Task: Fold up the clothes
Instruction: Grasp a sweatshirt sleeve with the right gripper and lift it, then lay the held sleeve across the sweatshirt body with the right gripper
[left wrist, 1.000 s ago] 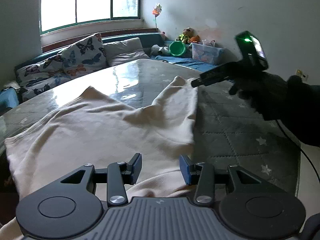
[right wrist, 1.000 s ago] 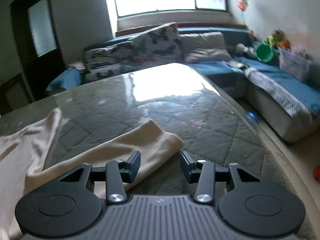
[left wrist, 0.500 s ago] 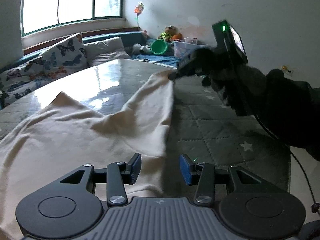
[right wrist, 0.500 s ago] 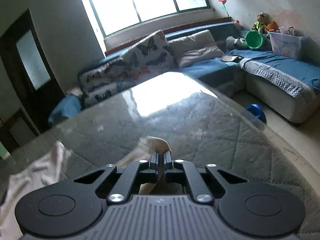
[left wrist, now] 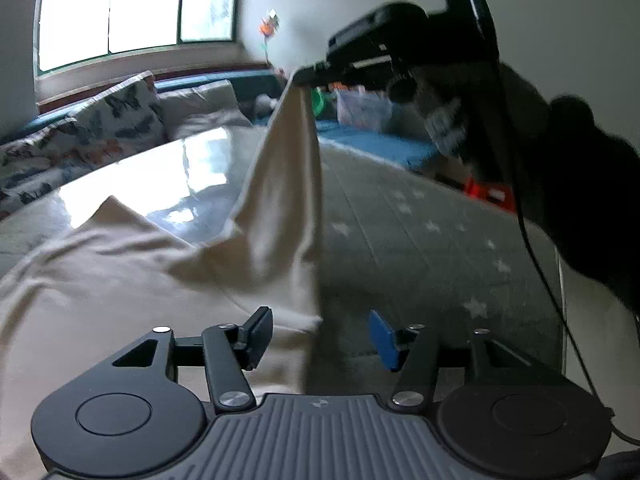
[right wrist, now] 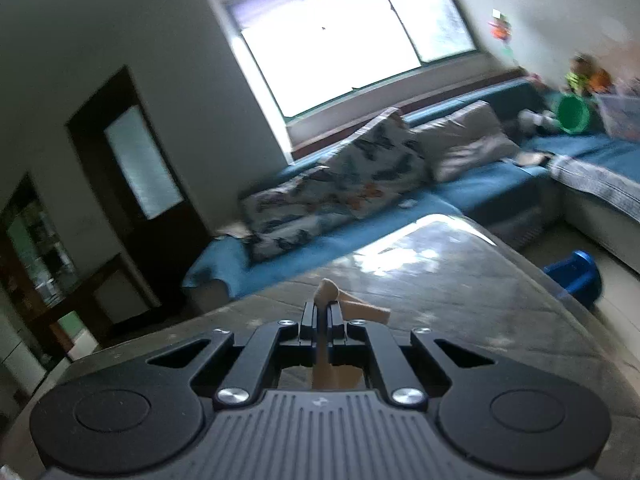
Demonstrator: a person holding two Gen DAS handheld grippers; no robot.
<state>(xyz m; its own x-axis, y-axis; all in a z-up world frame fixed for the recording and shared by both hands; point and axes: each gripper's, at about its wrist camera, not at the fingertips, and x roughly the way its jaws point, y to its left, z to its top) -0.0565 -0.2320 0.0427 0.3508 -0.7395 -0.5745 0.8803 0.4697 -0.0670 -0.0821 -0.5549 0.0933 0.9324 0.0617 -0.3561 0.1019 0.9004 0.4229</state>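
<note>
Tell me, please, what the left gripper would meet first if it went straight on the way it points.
Most likely the cream garment: the left gripper, jaws opening with nothing pinched, points at its near edge, lying on the quilted table cover. Depth is uncertain.

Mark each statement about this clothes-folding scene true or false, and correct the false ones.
1. The right gripper is shut on a sleeve end of the cream garment. True.
2. The whole garment lies flat on the table. False: one part is lifted, hanging from the right gripper.
3. The left gripper is clamped on the garment. False: its jaws are opening, apart over the garment's edge, pressing nothing.
4. Butterfly-print cushions lean on the blue sofa under the window. True.
5. A green bucket stands on the table. False: a green bucket lies on the sofa.
</note>
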